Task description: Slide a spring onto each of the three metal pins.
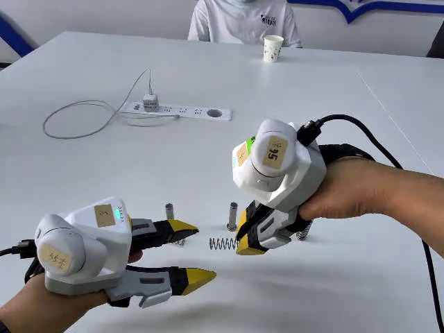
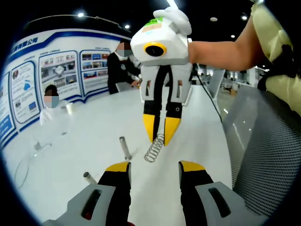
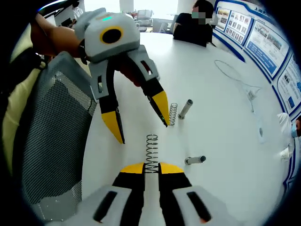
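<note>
My right gripper [image 1: 248, 244] is shut on one end of a coil spring [image 1: 222, 243], which sticks out level just above the white table [image 1: 333, 104]. In the right gripper view that spring [image 3: 151, 153] runs forward from my right gripper [image 3: 151, 168]. Two short metal pins [image 1: 169, 211] [image 1: 232, 216] stand upright between the grippers. A second spring [image 3: 172, 114] lies beside the far pin [image 3: 185, 109], close to the left gripper's upper fingertip [image 1: 184, 227]. My left gripper [image 1: 193, 253] is open and empty, facing the held spring [image 2: 154, 148]. A small coiled part [image 1: 302, 235] peeks out behind the right gripper.
A white power strip [image 1: 177, 109] with a plugged charger and a looping cable [image 1: 76, 118] lies at the middle left. A paper cup [image 1: 273, 48] stands at the far edge, in front of a seated person [image 1: 243, 21]. A mesh chair [image 3: 51, 136] is beside the table.
</note>
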`<state>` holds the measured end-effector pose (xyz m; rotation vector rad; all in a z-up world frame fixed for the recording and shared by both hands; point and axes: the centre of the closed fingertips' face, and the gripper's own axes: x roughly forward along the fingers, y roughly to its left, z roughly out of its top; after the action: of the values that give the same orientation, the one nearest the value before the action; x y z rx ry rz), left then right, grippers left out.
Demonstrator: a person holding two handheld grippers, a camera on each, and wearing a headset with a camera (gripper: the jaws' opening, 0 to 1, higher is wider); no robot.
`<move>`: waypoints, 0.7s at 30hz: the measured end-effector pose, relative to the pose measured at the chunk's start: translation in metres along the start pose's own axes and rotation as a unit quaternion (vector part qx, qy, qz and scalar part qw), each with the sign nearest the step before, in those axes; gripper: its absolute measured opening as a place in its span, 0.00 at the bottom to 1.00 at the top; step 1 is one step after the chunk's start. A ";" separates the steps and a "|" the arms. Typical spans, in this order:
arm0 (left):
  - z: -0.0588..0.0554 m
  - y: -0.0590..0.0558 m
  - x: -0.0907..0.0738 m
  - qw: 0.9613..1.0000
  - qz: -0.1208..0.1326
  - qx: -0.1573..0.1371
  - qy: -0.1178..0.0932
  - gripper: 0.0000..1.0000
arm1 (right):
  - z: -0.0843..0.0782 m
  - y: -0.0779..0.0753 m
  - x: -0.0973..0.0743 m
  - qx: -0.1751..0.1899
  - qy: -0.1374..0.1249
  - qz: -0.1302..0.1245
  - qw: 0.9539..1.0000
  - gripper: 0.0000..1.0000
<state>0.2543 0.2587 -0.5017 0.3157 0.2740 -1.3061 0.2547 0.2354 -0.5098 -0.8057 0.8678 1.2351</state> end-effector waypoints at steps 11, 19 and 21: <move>0.005 -0.005 0.002 1.000 -0.009 0.021 -0.005 0.29 | 0.008 0.008 -0.002 -0.028 -0.001 0.009 1.000 0.12; 0.005 -0.009 0.003 0.999 -0.014 0.033 -0.004 0.22 | 0.009 0.011 -0.002 -0.045 -0.001 0.013 0.999 0.12; 0.006 -0.010 0.003 0.999 -0.015 0.035 -0.005 0.20 | 0.009 0.012 -0.002 -0.048 -0.001 0.015 0.999 0.12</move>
<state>0.2455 0.2511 -0.4984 0.3650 0.2270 -1.3491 0.2432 0.2442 -0.5049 -0.8704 0.8274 1.3114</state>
